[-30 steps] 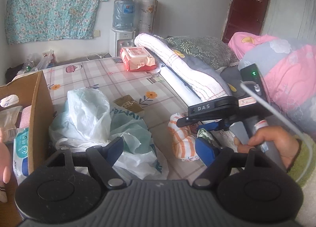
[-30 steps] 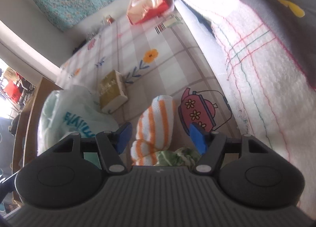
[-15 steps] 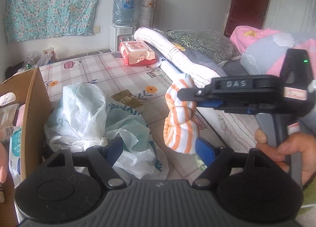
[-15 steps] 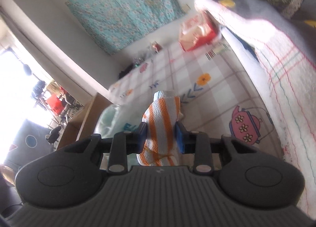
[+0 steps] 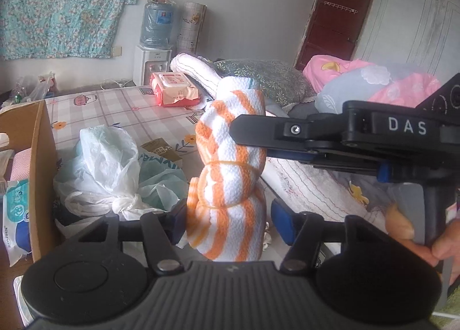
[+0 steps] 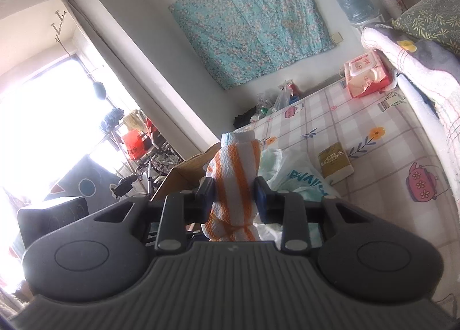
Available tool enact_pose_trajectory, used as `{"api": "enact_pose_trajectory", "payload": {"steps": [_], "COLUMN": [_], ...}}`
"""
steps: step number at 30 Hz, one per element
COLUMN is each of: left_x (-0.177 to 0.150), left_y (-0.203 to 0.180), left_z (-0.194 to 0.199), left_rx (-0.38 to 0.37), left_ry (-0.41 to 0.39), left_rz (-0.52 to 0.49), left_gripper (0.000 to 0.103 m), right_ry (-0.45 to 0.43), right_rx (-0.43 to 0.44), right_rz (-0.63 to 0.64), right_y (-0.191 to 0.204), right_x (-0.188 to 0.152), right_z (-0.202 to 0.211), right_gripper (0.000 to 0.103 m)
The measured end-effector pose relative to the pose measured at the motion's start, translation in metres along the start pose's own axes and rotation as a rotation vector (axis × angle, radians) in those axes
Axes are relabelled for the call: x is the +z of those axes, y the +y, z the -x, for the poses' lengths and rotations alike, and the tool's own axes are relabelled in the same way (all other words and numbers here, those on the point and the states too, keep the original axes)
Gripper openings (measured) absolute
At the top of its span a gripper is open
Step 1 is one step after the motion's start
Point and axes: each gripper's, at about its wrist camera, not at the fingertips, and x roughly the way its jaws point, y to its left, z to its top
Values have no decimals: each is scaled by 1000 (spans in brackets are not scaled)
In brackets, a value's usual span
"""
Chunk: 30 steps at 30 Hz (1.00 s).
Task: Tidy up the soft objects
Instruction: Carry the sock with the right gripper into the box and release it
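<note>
- Since the earlier frames the orange-striped rolled towel has come off the checked bedsheet and now hangs in the air, brought in front of the left gripper.
- The right gripper is clamped on the towel's upper part, its blue pads pressing both sides; a hand holds its handle at the right edge of the left wrist view.
- The left gripper's jaws are closing with the towel's lower half between them; the left pad looks at or very near the cloth, the right pad stands clear, so no grip yet.
- This reads as a hand-over, or a two-gripper hold, on the way to putting the towel away.
- Just beyond, near the sheet's near-left corner, lie knotted plastic bags, and beside them the cardboard box with wipe packs, a likely destination.
- Farther along the sheet lies a small tan box; a red wipes pack sits near the far edge.
</note>
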Motion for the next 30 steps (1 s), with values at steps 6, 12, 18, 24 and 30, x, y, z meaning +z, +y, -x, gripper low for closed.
{"api": "enact_pose_trajectory", "payload": {"steps": [6,12,18,24,30], "left_x": [-4,-10,-24,-43,-67], "left_y": [24,60,108,163,199], "left_z": [38,80,124,160,185], "left_rx": [37,128,261,398,507], "left_ry": [-57,-133,-188,-185,-156], "left_rz": [31,114,228,375,467], "left_gripper": [53,52,51,51,52], "right_ry": [33,122,280,496,677], "right_rx": [75,181,284,339,326], "right_rz": [6,22,50,53,17], "right_y": [40,84,138,191,212], "right_x": [-4,3,-1,-22,-53], "right_z": [-19,-68,-144,-234,-308], "right_gripper": [29,29,29,29,29]}}
